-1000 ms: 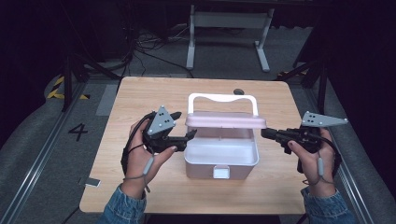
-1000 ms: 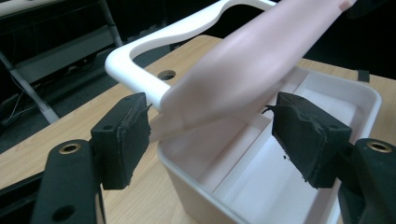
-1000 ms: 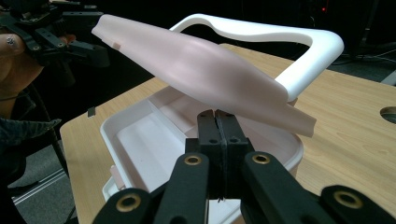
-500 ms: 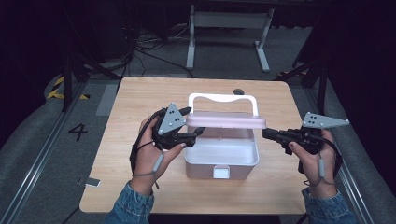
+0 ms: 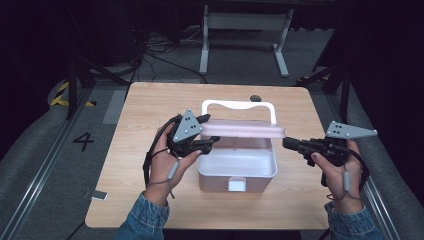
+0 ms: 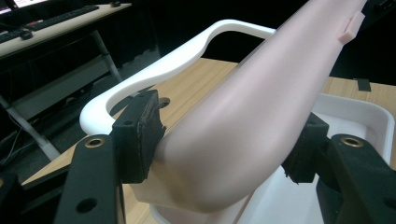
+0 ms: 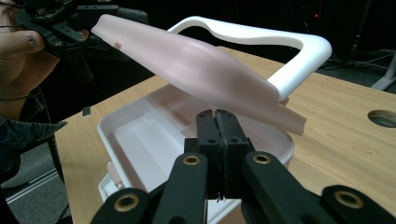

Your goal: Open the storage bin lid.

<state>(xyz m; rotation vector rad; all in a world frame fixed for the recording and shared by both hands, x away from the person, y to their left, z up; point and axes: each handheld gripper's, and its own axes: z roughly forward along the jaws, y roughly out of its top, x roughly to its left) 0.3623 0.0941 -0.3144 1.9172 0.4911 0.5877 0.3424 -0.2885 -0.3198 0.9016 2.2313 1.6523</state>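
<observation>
Progress looks partial: the pale pink plastic lid [image 5: 242, 130] is half raised over the white plastic storage box [image 5: 237, 167] mid-surface, left gripper [image 6: 219, 154] clamped on its end. Right gripper [image 7: 217, 122], jaws together, waits beside the box.

the lifted pink lid [image 5: 242, 131] hides the box's [image 5: 237, 170] rear interior; box contents can't be told.
</observation>
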